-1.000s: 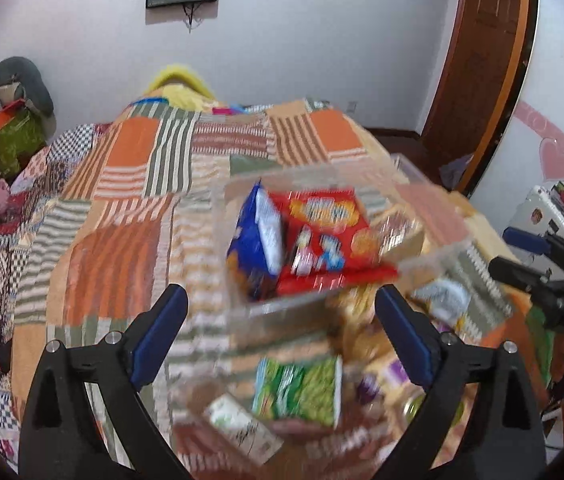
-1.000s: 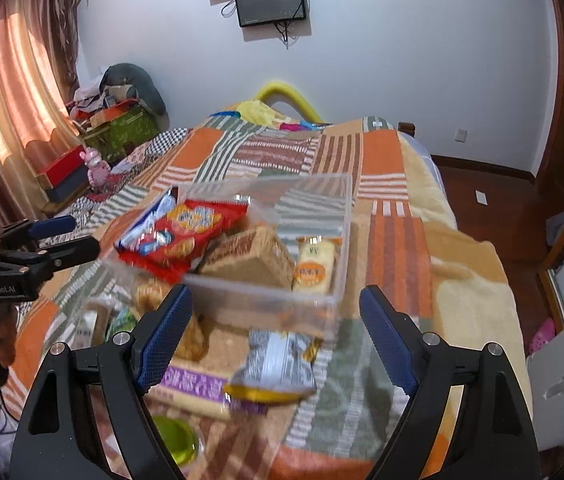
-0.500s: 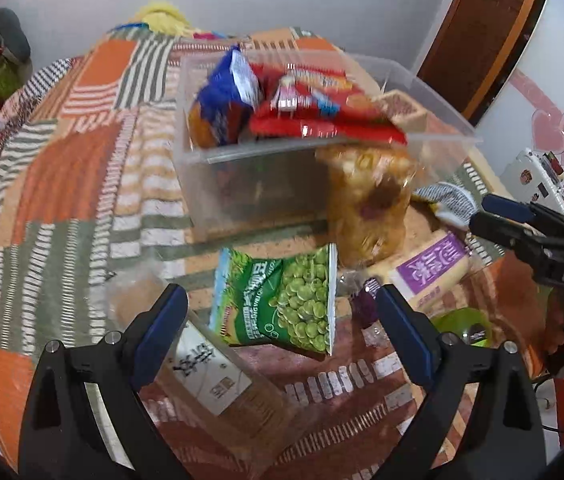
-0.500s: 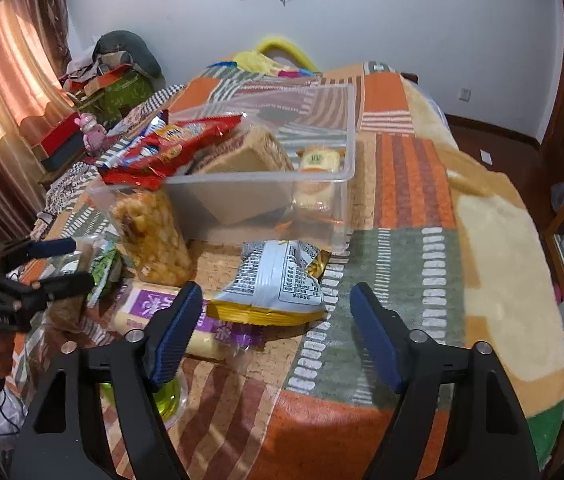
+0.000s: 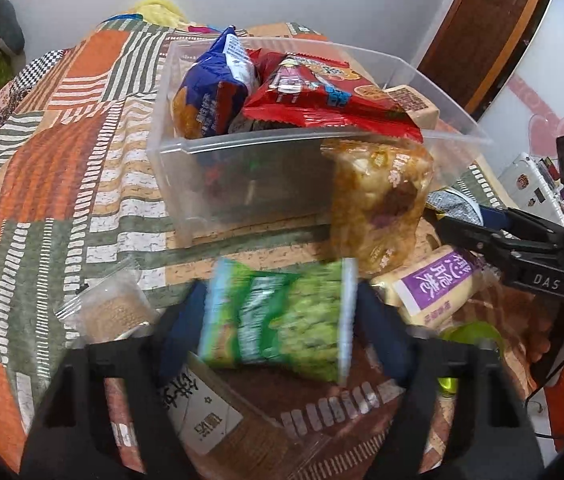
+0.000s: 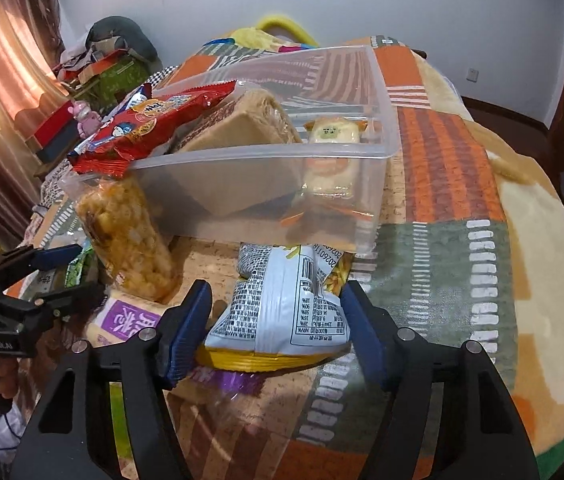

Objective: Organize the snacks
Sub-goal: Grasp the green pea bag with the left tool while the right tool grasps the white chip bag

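Both claws closing on snack packs, bed in front of clear bin (image 6: 265,160).
Left claw (image 5: 277,320): green pea pack (image 5: 277,316) between jaws, contact blurred. Right claw (image 6: 275,320): grey-white pack (image 6: 282,304) between pads, small gaps visible.

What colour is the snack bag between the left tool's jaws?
Green bag, clearest in the left wrist view.

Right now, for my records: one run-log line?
left hand-held gripper: closing around green pea bag | right hand-held gripper: closing around grey-white packet
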Motion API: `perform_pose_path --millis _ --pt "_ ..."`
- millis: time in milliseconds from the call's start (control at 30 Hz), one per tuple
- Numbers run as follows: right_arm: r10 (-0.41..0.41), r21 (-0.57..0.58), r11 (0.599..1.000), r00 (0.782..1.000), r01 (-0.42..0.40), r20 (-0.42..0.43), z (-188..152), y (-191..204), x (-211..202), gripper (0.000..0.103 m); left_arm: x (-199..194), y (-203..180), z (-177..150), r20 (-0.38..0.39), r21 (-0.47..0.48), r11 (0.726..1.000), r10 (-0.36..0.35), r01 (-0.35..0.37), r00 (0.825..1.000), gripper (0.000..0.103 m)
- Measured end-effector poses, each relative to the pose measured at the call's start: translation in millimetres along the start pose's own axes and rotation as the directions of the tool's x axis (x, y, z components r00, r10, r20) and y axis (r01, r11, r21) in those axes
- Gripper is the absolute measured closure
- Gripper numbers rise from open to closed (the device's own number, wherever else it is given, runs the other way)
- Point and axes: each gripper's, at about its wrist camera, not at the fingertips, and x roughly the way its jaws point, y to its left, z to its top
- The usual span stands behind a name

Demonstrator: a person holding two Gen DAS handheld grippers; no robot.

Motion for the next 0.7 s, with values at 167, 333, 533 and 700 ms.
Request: perform_pose_path --millis 167,333,533,700 --pt "0.014 0.046 0.999 1.0 -0.014 0.015 -1 -10 -6 0.054 -2 6 -1 0.0 0.009 1.0 -0.01 0.01 1.0 0.058" --pt "0.017 0.064 0.998 0.999 -0.019 0.028 -5 -13 -12 0.057 -9 1 -6 0.013 0.032 0.999 0.027 -0.028 1.0 0.063" --pt "0.009 0.058 0.998 0.999 -0.012 0.051 -8 -13 -26 0.059 -26 0 -3 0.038 0.009 0.999 0.033 -0.033 0.999 0.066" --pt "-0.011 0.038 0.999 0.996 0.007 0.093 -6 -10 -44 0.059 -50 -11 3 0.093 0.033 0.998 0.041 -0.044 0.995 0.067"
